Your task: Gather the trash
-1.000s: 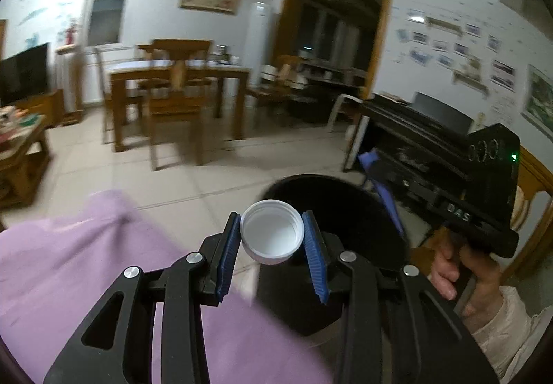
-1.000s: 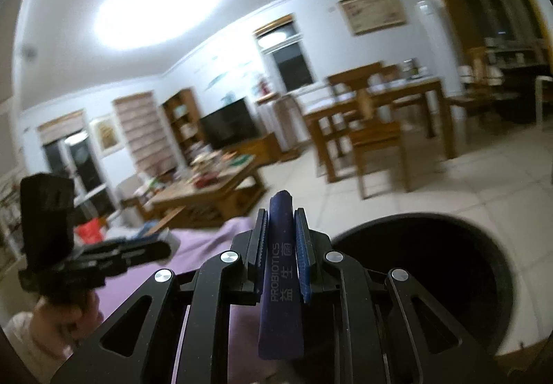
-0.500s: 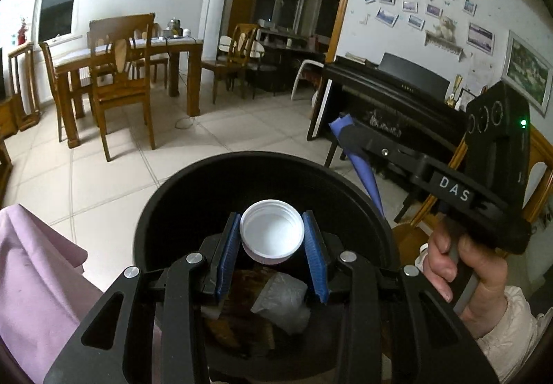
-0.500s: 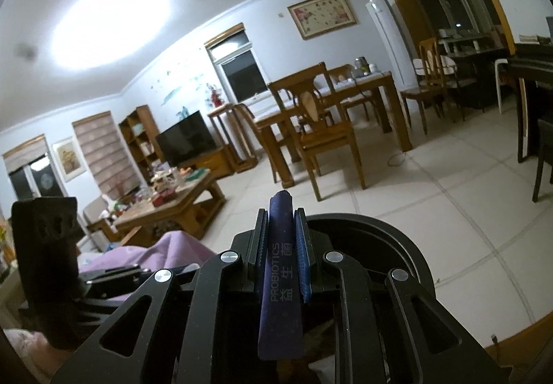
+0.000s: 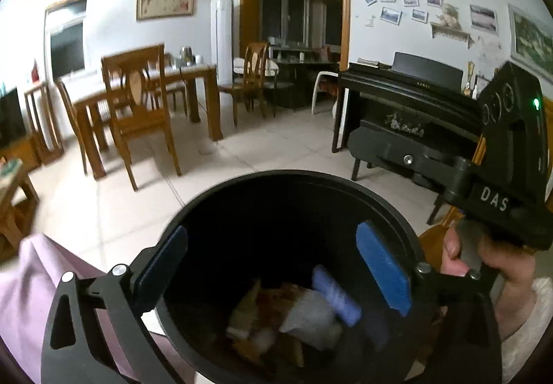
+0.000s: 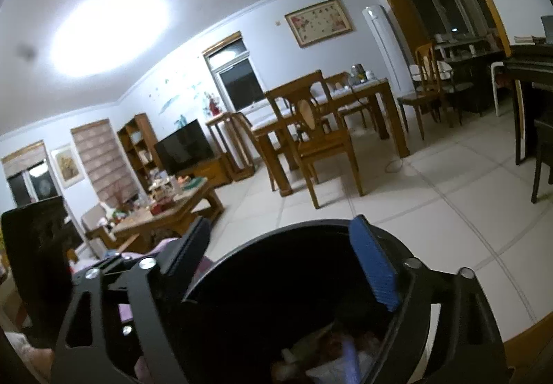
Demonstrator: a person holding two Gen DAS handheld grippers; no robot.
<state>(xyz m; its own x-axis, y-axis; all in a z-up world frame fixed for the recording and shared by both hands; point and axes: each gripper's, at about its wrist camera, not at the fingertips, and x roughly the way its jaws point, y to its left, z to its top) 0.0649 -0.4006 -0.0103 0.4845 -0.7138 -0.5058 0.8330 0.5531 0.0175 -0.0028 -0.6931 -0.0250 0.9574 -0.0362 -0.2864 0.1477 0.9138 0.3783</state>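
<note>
A round black trash bin [image 5: 293, 176] stands on the tiled floor; it also shows in the right wrist view [image 6: 276, 232]. My left gripper [image 5: 273, 266] is open and empty above the bin's mouth. My right gripper [image 6: 287, 259] is open and empty above the bin's rim; its body [image 5: 497, 156] shows at the right in the left wrist view. Inside the bin lie wrappers and scraps [image 5: 276, 315], with a blurred blue sachet [image 5: 337, 294] on top. The sachet also shows blurred in the right wrist view [image 6: 350, 360].
A purple cloth [image 5: 31, 280] lies left of the bin. A black piano [image 5: 411, 107] stands at the right. A wooden dining table with chairs [image 5: 138, 107] stands behind, a cluttered coffee table [image 6: 162, 208] and a TV [image 6: 183, 149] to the left.
Both grippers opened over the bin. The white bottle cap left the left gripper and the blue sachet left the right gripper; the sachet now lies in the bin.
</note>
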